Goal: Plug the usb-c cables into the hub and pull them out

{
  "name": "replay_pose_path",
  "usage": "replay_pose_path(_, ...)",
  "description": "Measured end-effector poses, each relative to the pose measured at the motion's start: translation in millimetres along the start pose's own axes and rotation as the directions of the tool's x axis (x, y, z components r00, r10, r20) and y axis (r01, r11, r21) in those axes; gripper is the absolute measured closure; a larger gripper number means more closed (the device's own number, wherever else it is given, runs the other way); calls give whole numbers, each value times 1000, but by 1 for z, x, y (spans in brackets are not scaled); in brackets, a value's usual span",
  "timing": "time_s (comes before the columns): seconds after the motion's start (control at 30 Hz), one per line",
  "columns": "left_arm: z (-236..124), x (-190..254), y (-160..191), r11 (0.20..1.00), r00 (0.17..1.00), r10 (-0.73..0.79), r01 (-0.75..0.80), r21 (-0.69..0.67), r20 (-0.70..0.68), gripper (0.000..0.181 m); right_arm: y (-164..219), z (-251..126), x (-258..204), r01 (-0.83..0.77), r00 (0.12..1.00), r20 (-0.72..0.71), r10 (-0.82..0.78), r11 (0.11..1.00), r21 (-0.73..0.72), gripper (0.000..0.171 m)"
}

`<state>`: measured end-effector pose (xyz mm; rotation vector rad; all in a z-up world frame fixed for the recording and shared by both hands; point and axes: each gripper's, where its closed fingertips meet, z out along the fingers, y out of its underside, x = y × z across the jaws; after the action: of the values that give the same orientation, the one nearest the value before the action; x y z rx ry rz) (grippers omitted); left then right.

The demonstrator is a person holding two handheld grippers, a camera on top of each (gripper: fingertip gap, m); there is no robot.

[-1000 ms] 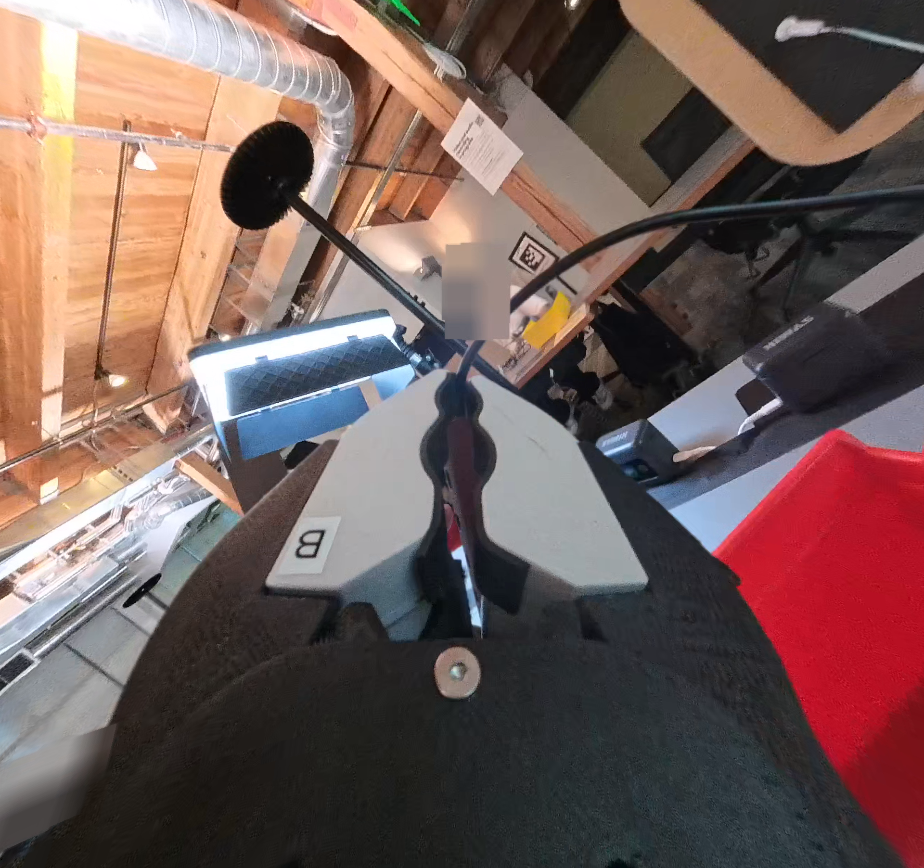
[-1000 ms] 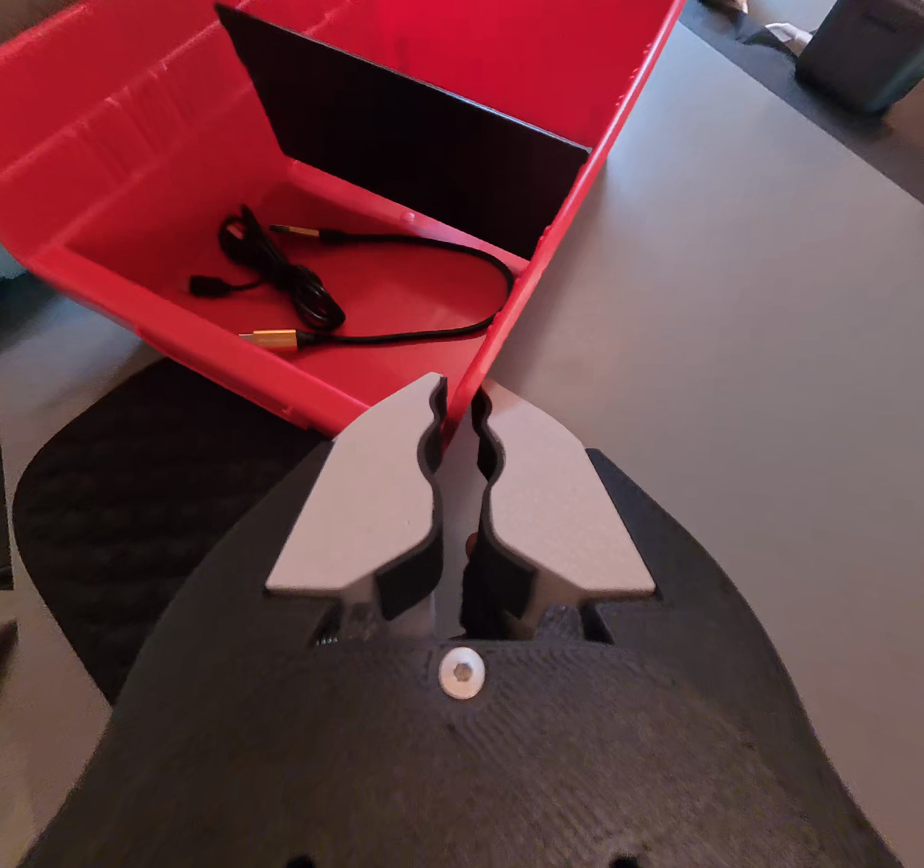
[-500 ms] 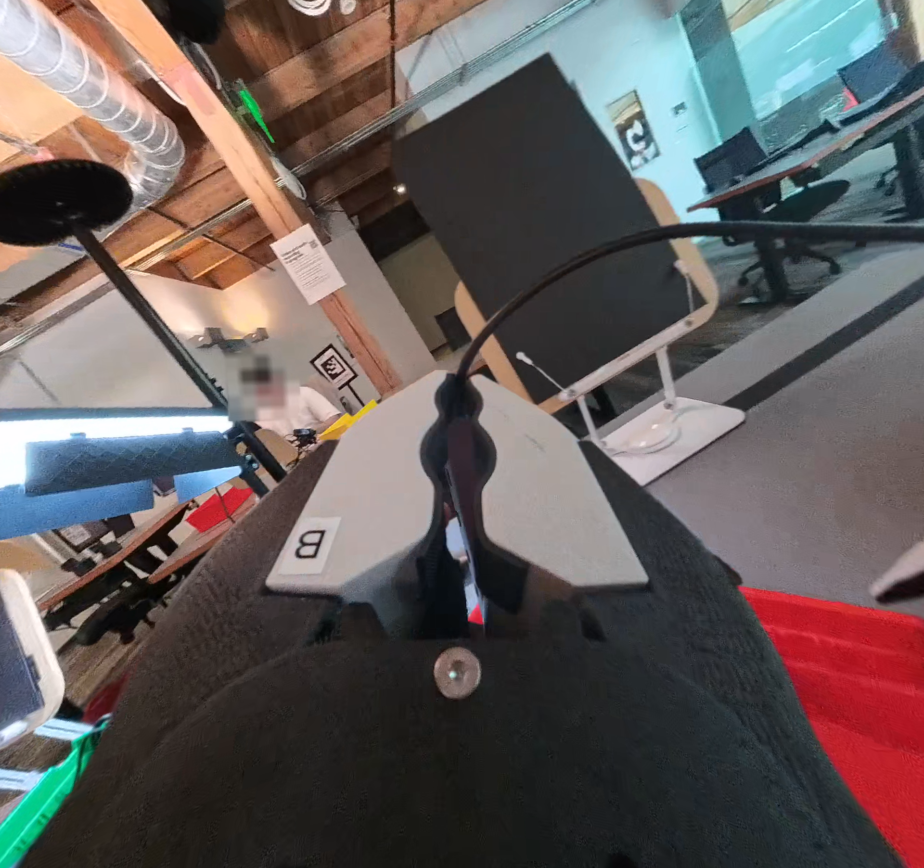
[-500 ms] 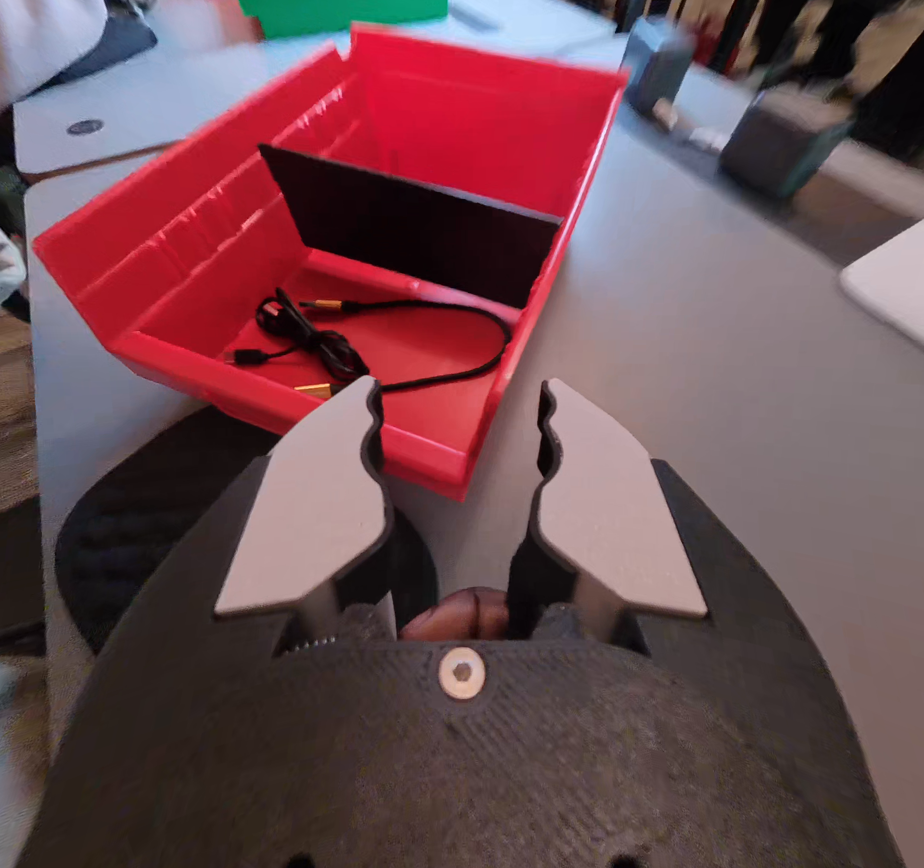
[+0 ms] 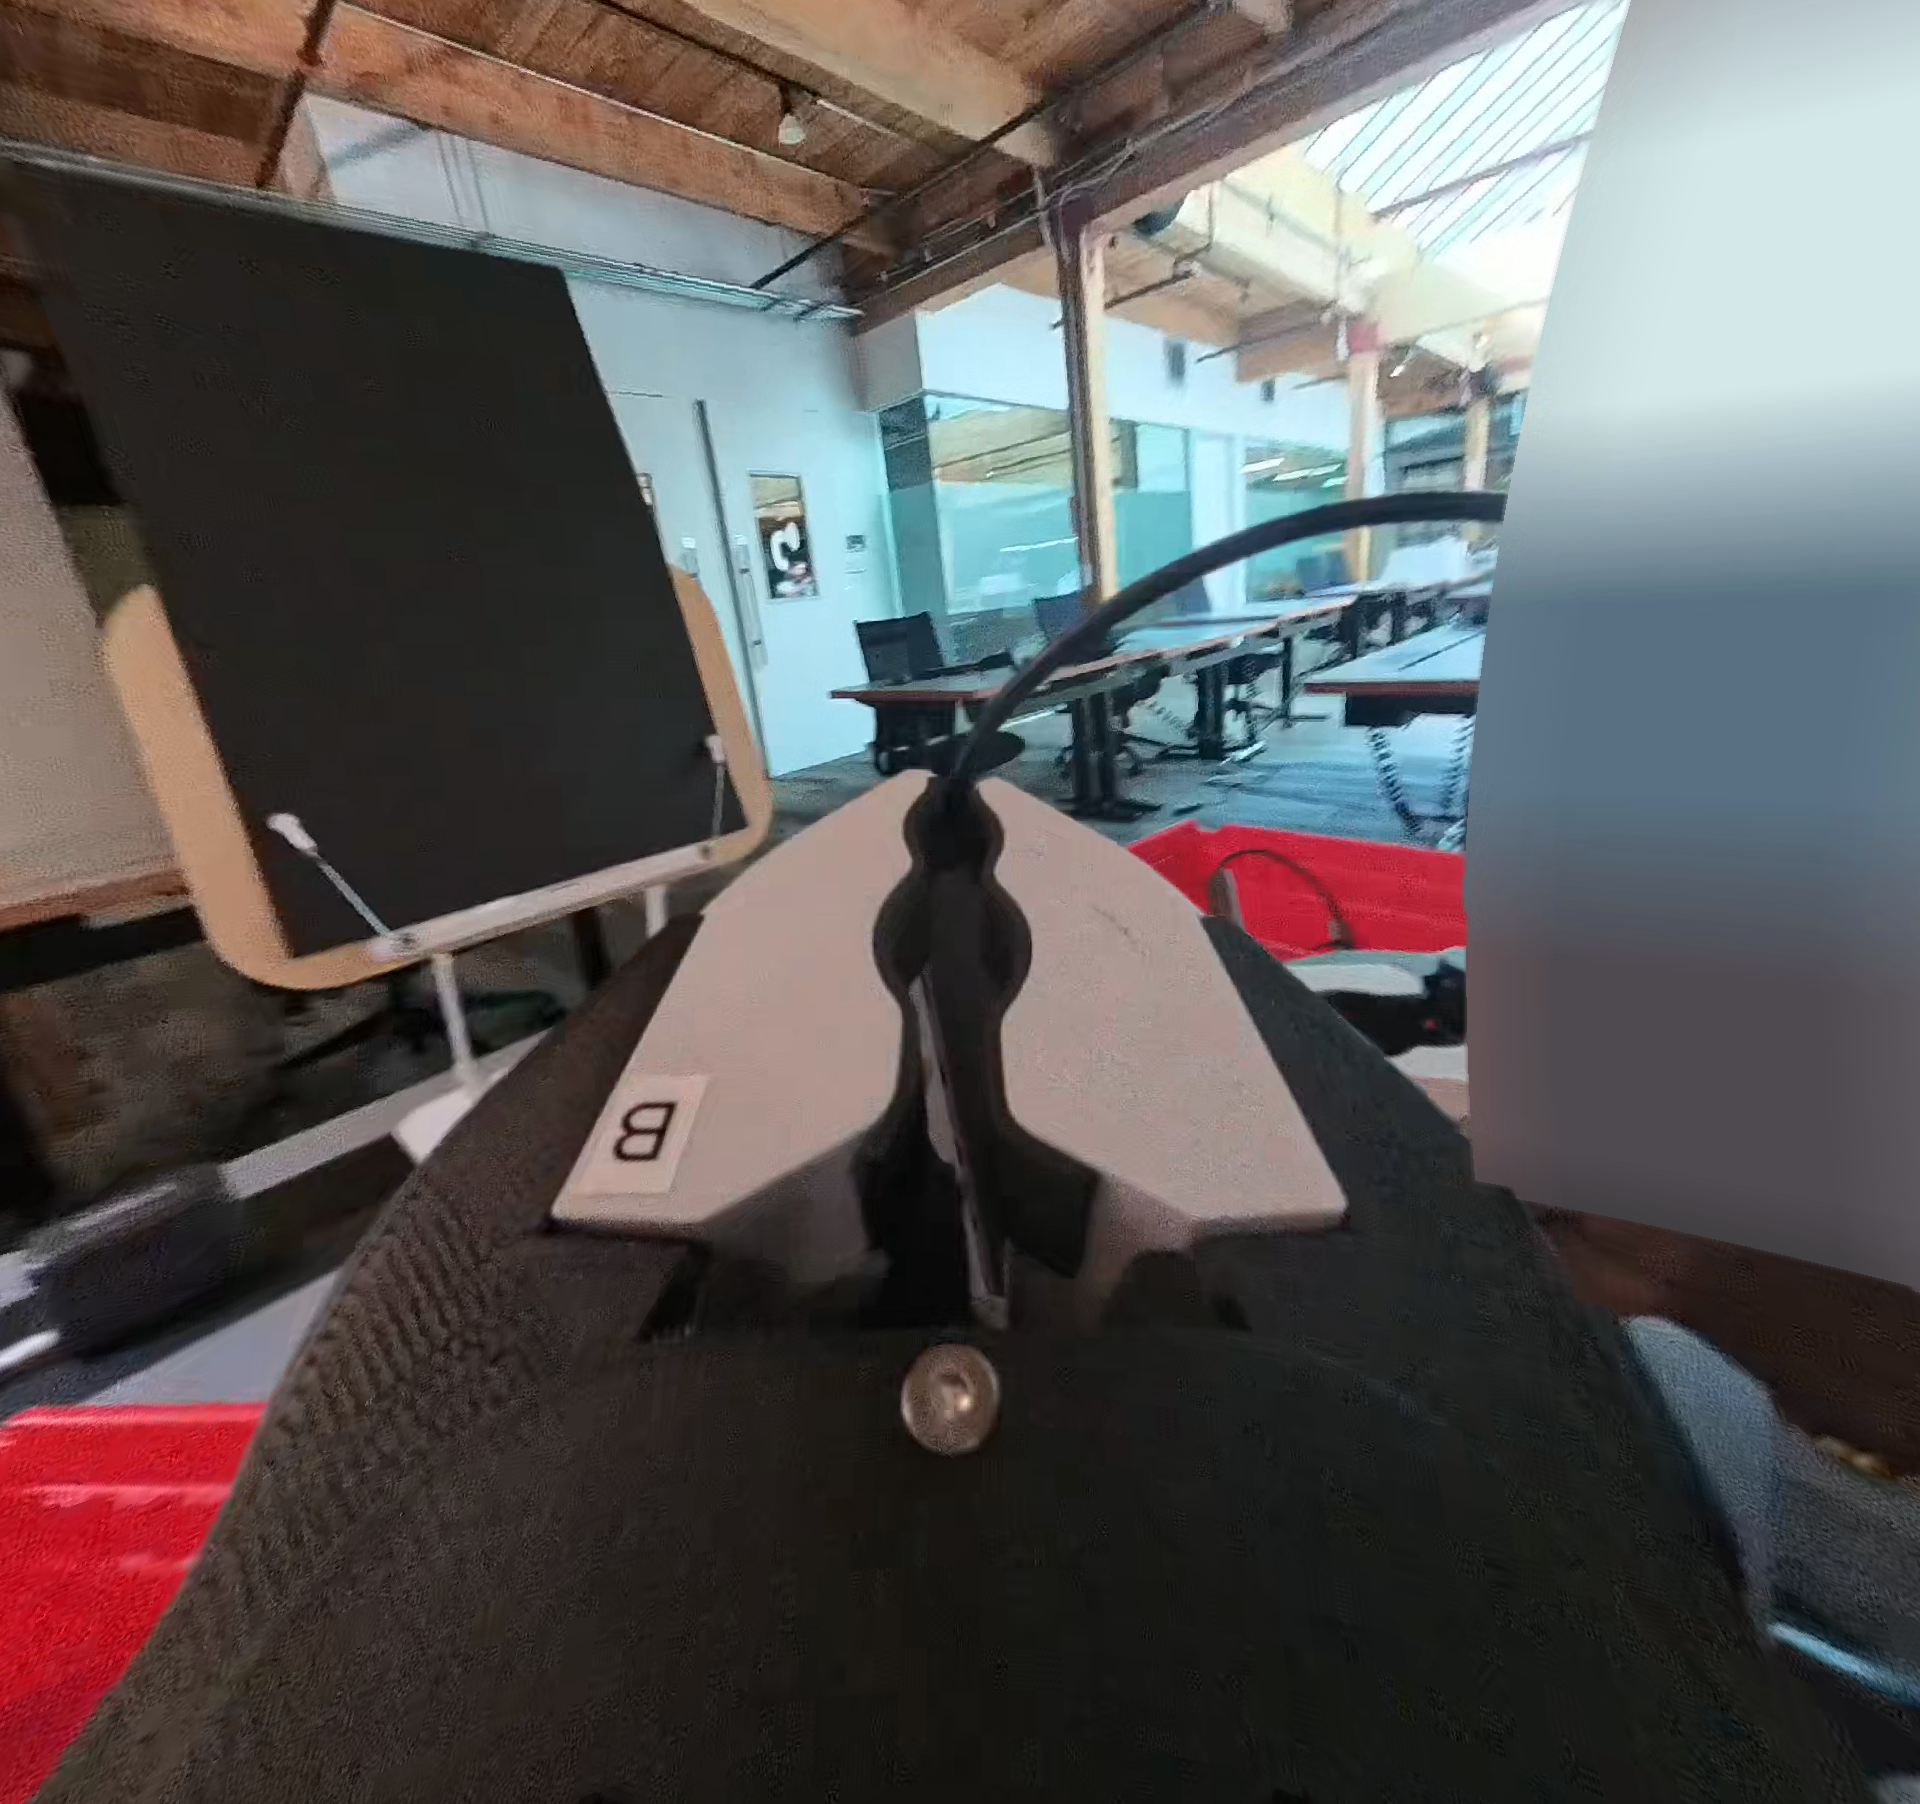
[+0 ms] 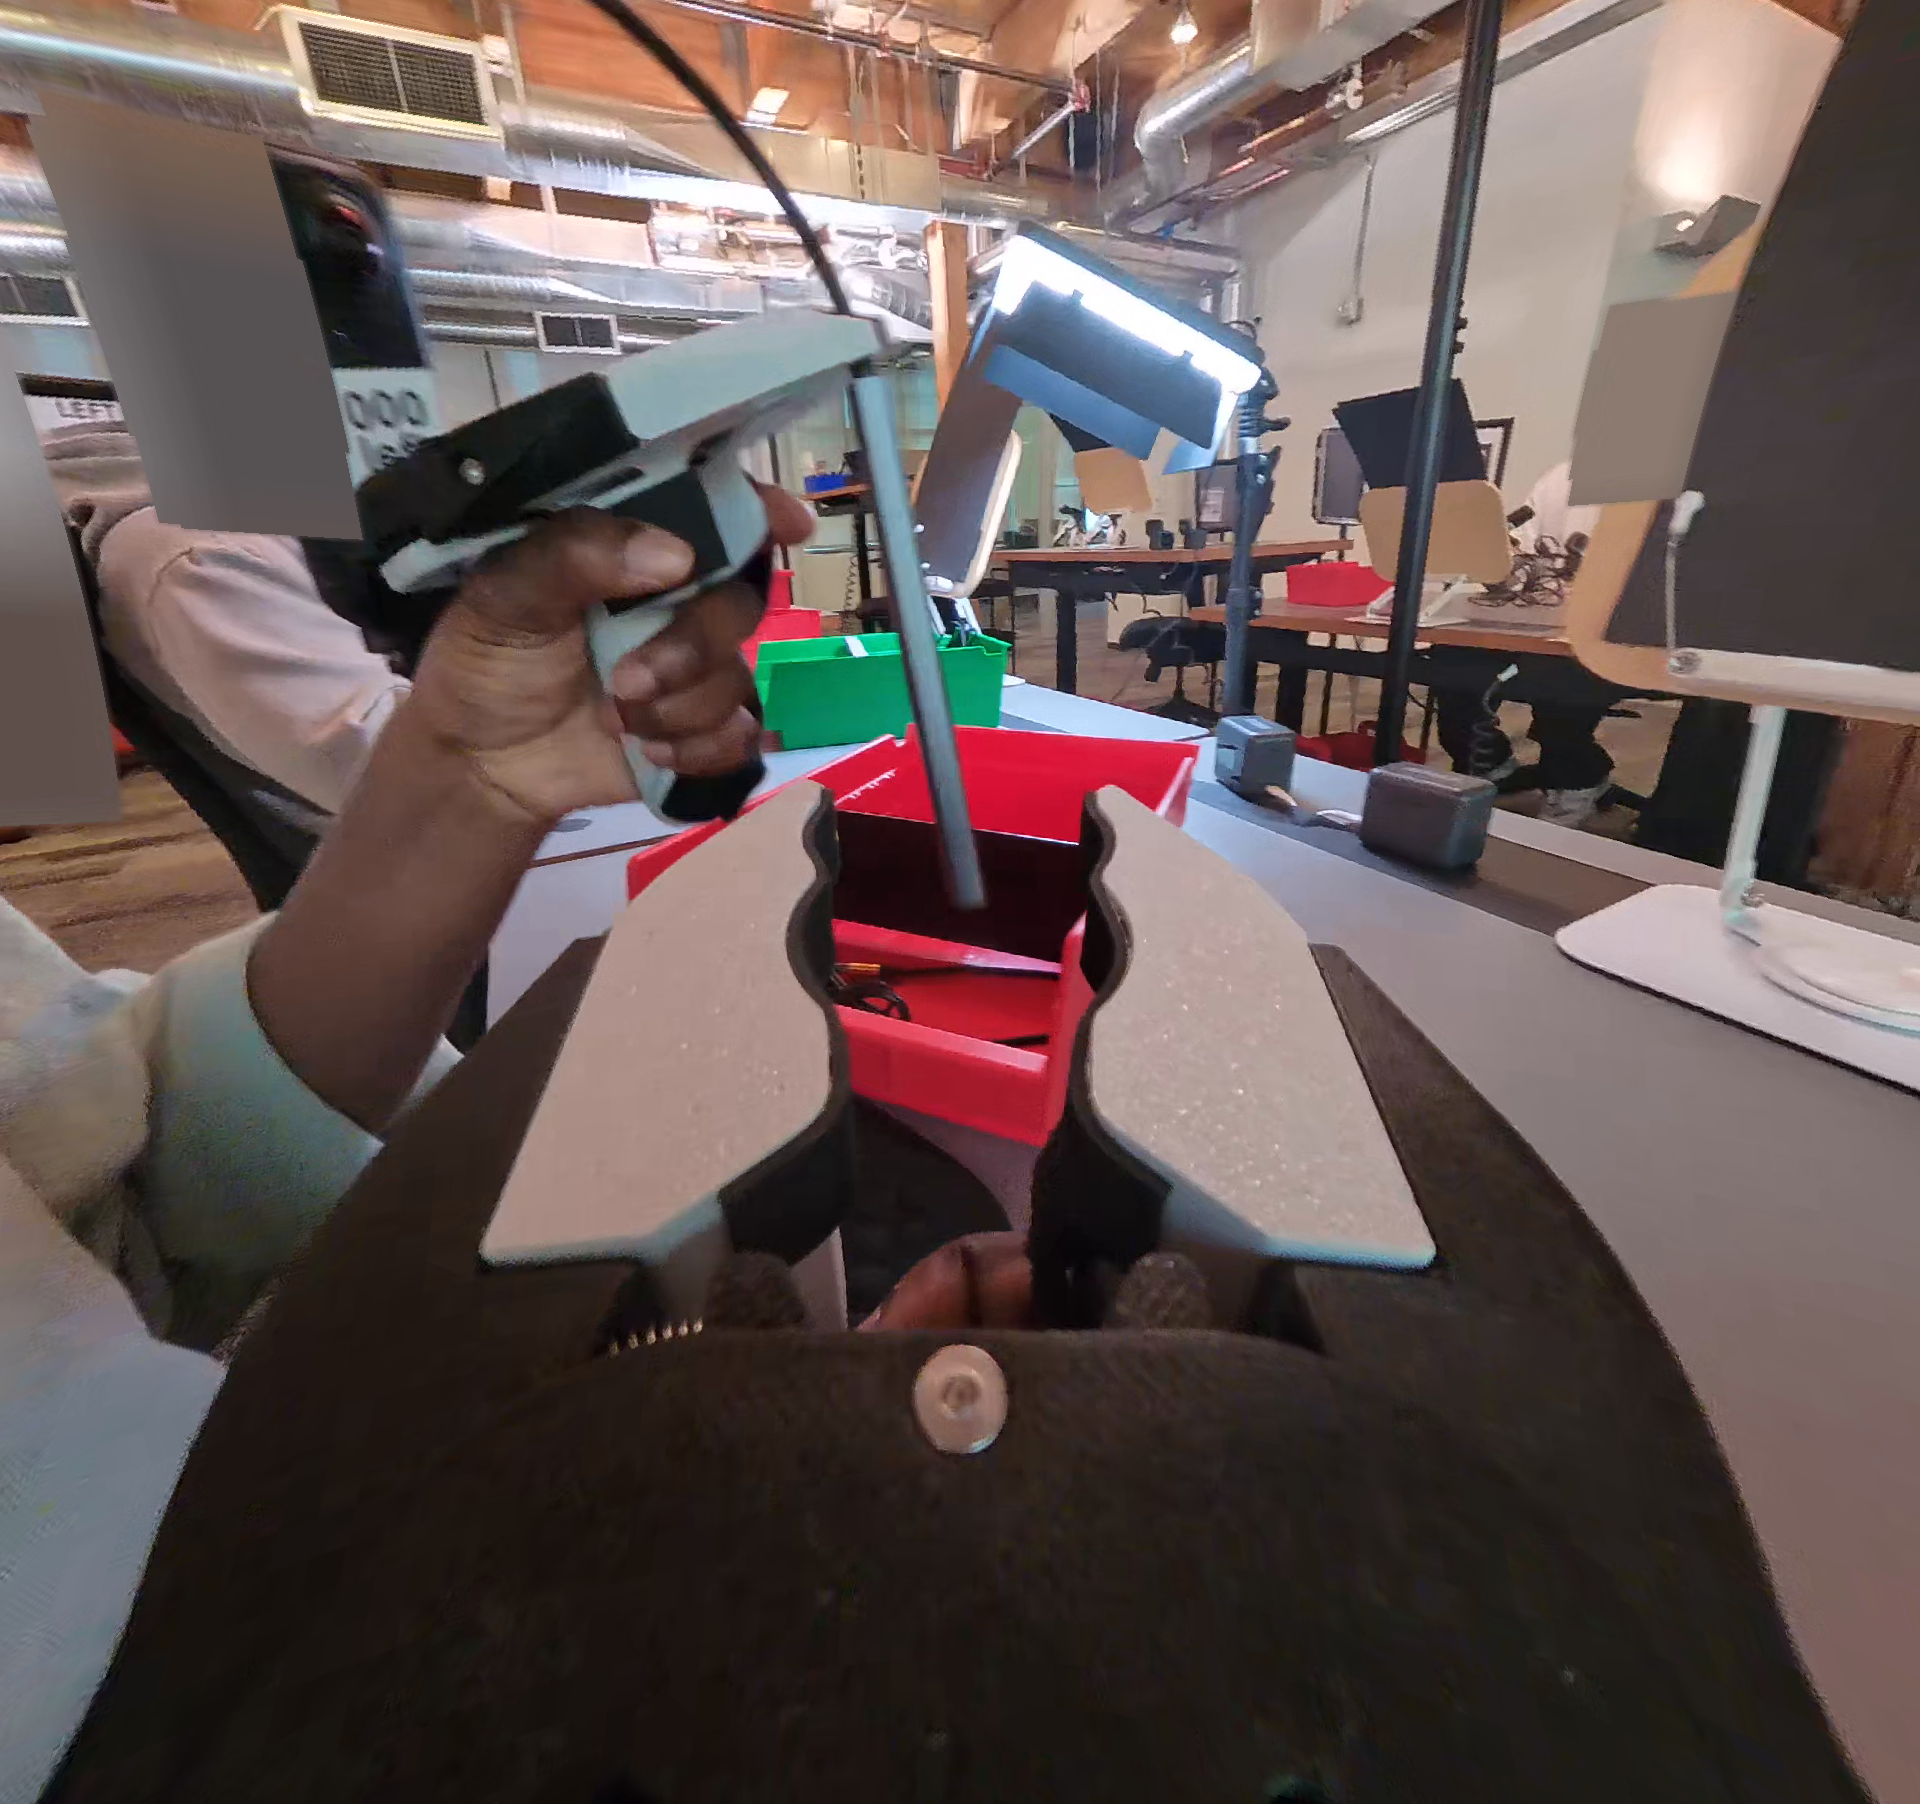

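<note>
Bright daylight through far windows (image 5: pixel 1455 227), glowing panel lamp (image 6: pixel 1122 300) — wide-angle bending at edges, slight motion blur.

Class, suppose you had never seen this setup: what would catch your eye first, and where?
The left gripper, raised at upper left, is shut on a slim grey hub hanging over the red bin, its black cable arcing overhead. The right gripper gapes open in front.

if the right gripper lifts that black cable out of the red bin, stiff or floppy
Probably floppy: the black cable lies loosely bunched in the red bin, so it would likely droop. It looks thin, so likely light. The open right gripper could snag several strands.
</note>
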<state>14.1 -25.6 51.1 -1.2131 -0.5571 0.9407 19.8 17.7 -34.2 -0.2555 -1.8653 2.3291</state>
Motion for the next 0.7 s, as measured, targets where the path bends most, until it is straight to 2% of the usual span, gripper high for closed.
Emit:
replay_pose_path(0.07,5,16,7,994,992,-106,109,32,-70,177,0,5,-11,26,1000,13,-26,1000,-4,128)
replay_pose_path(0.17,12,40,21,978,964,-205,210,12,-168,176,5,12,-16,126,992,-9,-127,991,-52,128)
replay_pose_path(0.2,12,51,25,973,949,-227,232,-2,-218,176,7,12,-15,160,986,-25,-162,985,-68,138)
replay_pose_path(0.23,11,60,29,968,933,-244,248,-17,-264,176,9,11,-12,194,979,-45,-198,978,-82,161)
replay_pose_path(0.27,7,66,30,968,923,-243,250,-14,-297,169,10,9,-13,223,973,-40,-227,971,-90,162)
replay_pose_path(0.37,-8,54,46,987,958,-158,143,-79,-241,146,11,-6,2,247,960,-105,-260,961,-127,163)
replay_pose_path(0.4,-15,42,60,987,979,-91,65,-145,-184,139,9,-15,11,251,951,-150,-270,958,-136,163)
replay_pose_path(0.43,-25,27,79,971,993,4,-31,-236,-114,139,8,-24,21,252,940,-194,-279,955,-155,163)
replay_pose_path(0.5,-51,-7,121,869,980,199,-176,-463,1,136,6,-43,41,257,908,-279,-314,941,-222,163)
replay_pose_path(0.57,-78,-31,156,743,950,306,-195,-640,67,136,5,-60,61,276,850,-369,-375,915,-294,162)
replay_pose_path(0.7,-110,-50,197,522,887,462,-248,-816,26,142,3,-76,79,289,774,-445,-450,877,-383,163)
